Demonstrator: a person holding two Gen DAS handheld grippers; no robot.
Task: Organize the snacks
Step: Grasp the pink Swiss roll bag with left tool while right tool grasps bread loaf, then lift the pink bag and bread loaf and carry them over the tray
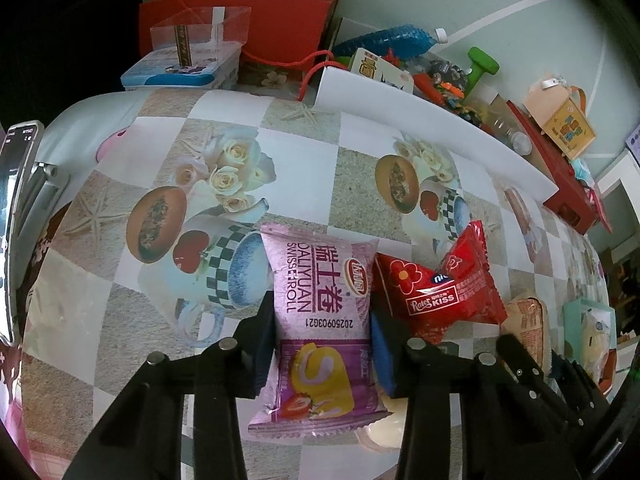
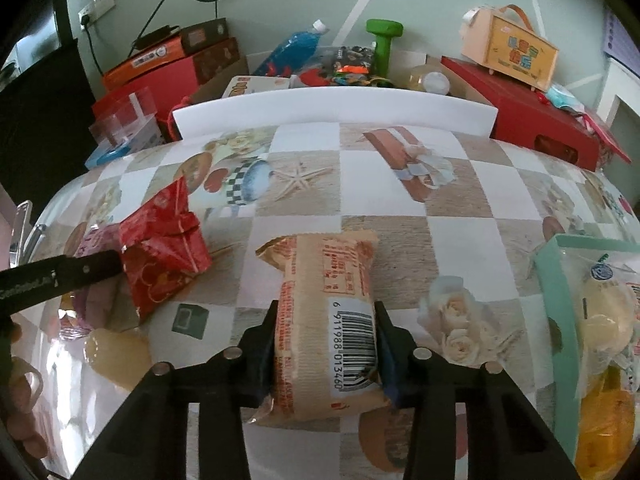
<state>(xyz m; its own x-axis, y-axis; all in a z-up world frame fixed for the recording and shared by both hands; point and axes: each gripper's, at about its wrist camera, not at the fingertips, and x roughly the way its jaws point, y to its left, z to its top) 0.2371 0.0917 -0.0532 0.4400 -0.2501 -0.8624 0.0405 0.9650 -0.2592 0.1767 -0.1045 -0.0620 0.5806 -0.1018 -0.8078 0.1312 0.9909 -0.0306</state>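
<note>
A pink Swiss roll packet [image 1: 320, 320] lies on the patterned tablecloth [image 1: 200, 240], and my left gripper [image 1: 322, 312] is shut on its sides. To its right, a red Kiss packet [image 1: 440, 292] leans against it. In the right wrist view, my right gripper [image 2: 327, 312] is shut on a tan barcoded snack packet [image 2: 328, 320]. The red packet [image 2: 164, 248] sits to that packet's left, with a left gripper finger [image 2: 60, 276] beside it. At the far right, a mint green box [image 2: 556, 280] holds pale and yellow snacks.
A pale yellow wrapped snack [image 2: 116, 356] lies near the left gripper. A white board [image 2: 336, 112] stands along the table's back. Behind it are red boxes [image 2: 540, 108], a blue bottle [image 2: 292, 48] and a green dumbbell [image 2: 382, 44]. A phone [image 1: 16, 200] lies at the left edge.
</note>
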